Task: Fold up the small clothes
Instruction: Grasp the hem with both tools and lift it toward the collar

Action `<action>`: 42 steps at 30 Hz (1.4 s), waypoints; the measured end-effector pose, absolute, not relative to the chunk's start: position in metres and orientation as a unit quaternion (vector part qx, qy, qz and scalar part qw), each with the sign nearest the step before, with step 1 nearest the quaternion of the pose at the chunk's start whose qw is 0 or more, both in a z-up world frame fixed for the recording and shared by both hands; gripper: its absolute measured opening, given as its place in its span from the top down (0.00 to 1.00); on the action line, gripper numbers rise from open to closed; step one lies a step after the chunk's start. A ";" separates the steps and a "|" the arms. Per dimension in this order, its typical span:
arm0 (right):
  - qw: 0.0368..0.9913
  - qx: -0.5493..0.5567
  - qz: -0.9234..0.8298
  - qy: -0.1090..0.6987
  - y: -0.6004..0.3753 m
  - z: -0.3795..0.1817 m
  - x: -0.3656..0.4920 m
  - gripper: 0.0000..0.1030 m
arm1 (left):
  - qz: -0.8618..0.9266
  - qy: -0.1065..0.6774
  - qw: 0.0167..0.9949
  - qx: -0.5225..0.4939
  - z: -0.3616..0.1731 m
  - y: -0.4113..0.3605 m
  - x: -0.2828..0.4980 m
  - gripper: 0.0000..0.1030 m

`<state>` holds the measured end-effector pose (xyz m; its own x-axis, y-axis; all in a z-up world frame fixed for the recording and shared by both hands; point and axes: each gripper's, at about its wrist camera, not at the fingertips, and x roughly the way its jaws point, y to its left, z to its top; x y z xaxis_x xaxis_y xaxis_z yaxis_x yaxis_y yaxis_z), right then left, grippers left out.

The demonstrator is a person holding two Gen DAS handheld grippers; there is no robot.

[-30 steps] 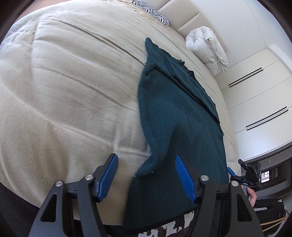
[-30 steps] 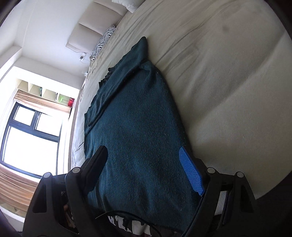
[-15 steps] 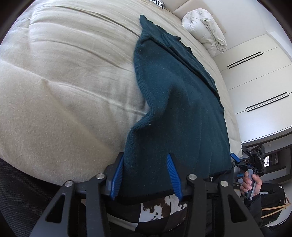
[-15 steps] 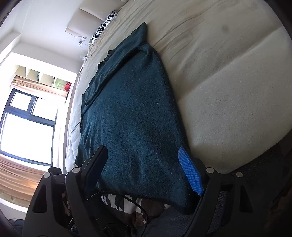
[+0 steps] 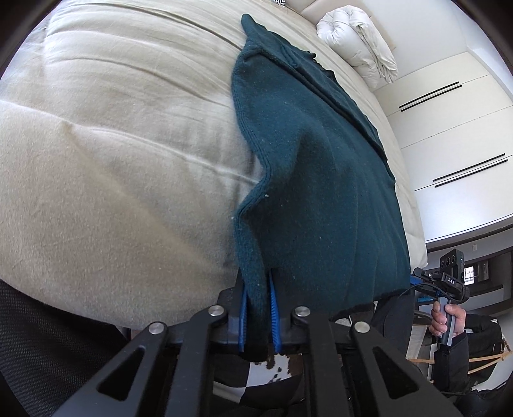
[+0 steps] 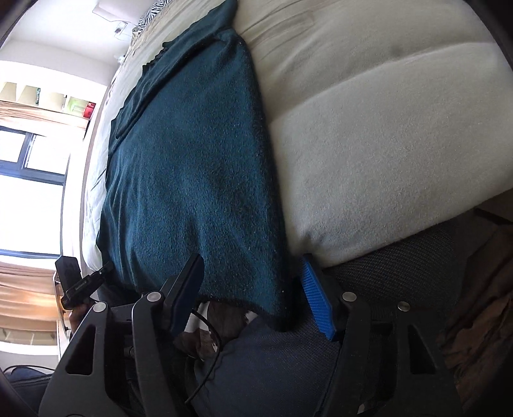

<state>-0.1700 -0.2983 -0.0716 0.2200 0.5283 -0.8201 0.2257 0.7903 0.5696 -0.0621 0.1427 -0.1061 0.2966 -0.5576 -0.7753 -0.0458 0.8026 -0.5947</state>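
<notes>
Teal knit garment [image 5: 320, 179] flat on bed [image 5: 112, 144]; left claw [image 5: 258, 316] closing, pinching near hem corner; right claw [image 6: 253, 301] closing around other corner, not yet gripping, likely for lifting fold.

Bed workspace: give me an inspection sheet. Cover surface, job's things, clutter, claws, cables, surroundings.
Surface: beige quilted bed cover, soft and creased.
Job's things: dark teal knitted garment laid lengthwise on the bed, its near hem hanging over the bed's edge.
Clutter: rolled white duvet at the far end; zebra-striped pillow by the headboard.
Claws: left claw closing, blue pads pressing a bunched near corner of the garment. Right claw closing, the other near corner between its pads, not yet pinched.
Cables: thin black cable looping below the right claw.
Surroundings: white wardrobe doors; bright window; beige curtain.
</notes>
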 end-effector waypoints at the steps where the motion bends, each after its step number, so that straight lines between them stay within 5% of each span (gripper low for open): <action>1: 0.715 0.302 0.107 0.622 -0.297 -0.073 -0.169 0.46 | -0.169 0.569 0.760 -0.265 -0.107 0.143 -0.062 0.87; 16: 0.693 0.269 0.107 0.660 -0.285 -0.084 -0.177 0.91 | -0.189 0.571 0.763 -0.236 -0.100 0.134 -0.066 0.92; 42: 0.780 0.425 0.198 0.415 -0.312 0.026 -0.155 0.94 | -0.305 0.452 0.753 -0.369 -0.036 0.150 -0.052 0.93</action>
<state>-0.1548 -0.3121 0.0257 0.5770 0.6618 -0.4786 0.0435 0.5603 0.8272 -0.0519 0.1502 -0.0358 0.4052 -0.7921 -0.4565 0.1252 0.5427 -0.8305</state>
